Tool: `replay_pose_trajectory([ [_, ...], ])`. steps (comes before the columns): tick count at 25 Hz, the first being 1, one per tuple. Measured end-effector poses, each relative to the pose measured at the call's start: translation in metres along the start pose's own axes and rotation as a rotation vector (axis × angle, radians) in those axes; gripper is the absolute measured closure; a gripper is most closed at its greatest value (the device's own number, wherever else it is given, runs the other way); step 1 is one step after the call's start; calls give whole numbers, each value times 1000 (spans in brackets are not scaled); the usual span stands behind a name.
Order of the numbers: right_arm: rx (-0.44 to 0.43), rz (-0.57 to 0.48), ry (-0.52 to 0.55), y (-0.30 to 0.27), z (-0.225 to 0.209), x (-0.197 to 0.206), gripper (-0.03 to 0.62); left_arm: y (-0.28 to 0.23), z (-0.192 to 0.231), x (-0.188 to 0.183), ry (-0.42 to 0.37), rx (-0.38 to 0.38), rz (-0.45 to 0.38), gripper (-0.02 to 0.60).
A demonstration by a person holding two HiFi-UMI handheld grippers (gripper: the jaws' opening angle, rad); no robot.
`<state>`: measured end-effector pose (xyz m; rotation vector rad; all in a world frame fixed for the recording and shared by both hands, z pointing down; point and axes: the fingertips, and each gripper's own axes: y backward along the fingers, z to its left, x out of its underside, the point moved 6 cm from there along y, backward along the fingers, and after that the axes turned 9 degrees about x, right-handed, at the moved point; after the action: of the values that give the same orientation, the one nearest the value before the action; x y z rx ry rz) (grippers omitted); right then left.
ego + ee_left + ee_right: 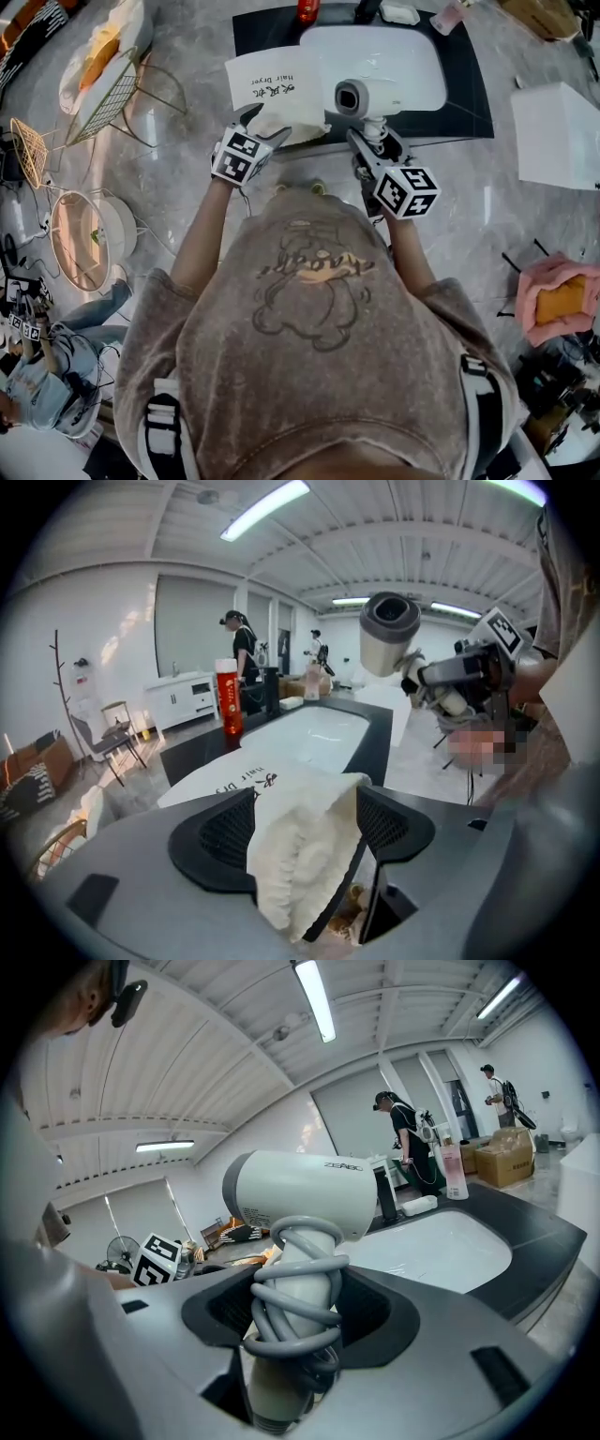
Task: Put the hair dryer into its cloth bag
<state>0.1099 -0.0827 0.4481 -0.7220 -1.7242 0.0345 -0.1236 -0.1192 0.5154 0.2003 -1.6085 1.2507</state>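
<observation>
Centrally, the hair dryer [300,1194] stands upright in the air, wholly outside its cloth bag [275,89]. Its grey cord [295,1302] is wound in loops around the handle. The right gripper [373,145] is clamped on that wrapped handle, its pads pressing on cord and handle together, with the barrel above the jaws. The dryer hangs over the front rim of the white basin [394,42], just beside the bag's right edge.

The bag, white with dark print on its face, lies spread out on the counter [469,89] at the basin's left. Its near edge is drawn up into the left gripper [302,829]. Those jaws stand spread wide. A bunched fold of the bag's cloth lies loosely between the pads, which do not appear to squeeze it. Whether the bag's mouth is open cannot be told from any view.

Progress, as judged: the cord is tidied and the dryer is lifted and held next to the bag, so the preparation is done. Left to do are a firm hold on the bag's rim, opening the mouth, sliding the dryer inside, and perhaps closing the bag. A red bottle [228,697] and other small items at the far side of the basin play no part.
</observation>
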Motion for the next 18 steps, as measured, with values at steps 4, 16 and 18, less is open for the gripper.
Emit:
replay_pose_trajectory([
  [4, 15, 7, -10, 2, -4, 3, 349, -19, 3, 14, -68, -26, 78, 255],
  [16, 53, 3, -27, 16, -10, 7, 349, -28, 2, 17, -116, -41, 112, 359],
  [18, 55, 2, -29, 18, -10, 8, 349, -28, 2, 14, -118, -32, 112, 384],
])
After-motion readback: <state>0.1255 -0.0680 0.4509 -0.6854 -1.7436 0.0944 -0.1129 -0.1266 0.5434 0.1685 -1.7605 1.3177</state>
